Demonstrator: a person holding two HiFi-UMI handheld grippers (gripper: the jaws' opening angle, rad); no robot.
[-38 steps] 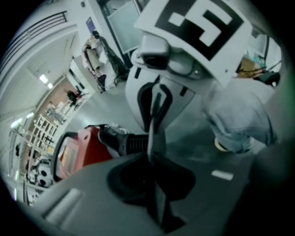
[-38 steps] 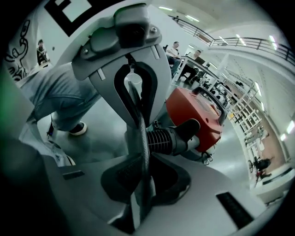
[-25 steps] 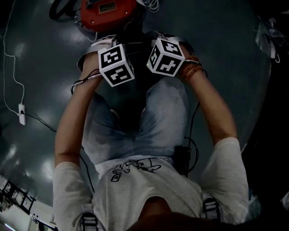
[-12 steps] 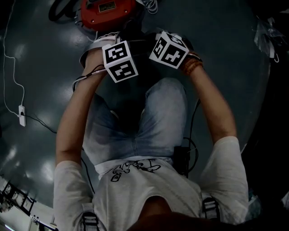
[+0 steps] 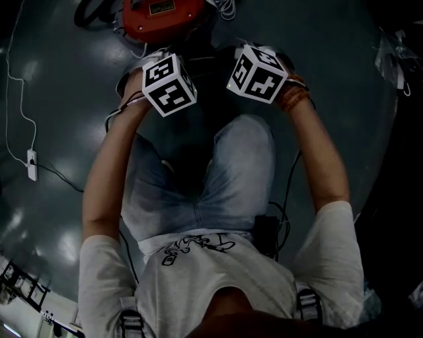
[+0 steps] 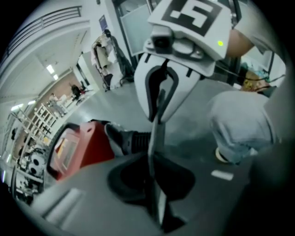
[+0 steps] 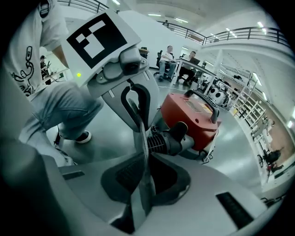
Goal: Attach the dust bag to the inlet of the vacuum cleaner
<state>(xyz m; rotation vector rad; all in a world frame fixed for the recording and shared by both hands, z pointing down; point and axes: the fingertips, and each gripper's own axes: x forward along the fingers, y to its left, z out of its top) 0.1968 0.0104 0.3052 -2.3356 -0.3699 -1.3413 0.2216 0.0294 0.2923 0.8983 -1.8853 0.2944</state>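
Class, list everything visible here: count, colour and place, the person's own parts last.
vacuum cleaner: one, red, on the floor ahead of the person
hose: one, black, ribbed, joined to the vacuum cleaner
thin sheet: one, grey, edge-on, pinched by both grippers; likely the dust bag
power strip: one, white, floor at left
seated people: at least two, in the background
jeans: blue, person's legs
T-shirt: one, white
left gripper: one, white, jaws shut on the sheet
right gripper: one, white, jaws shut on the sheet
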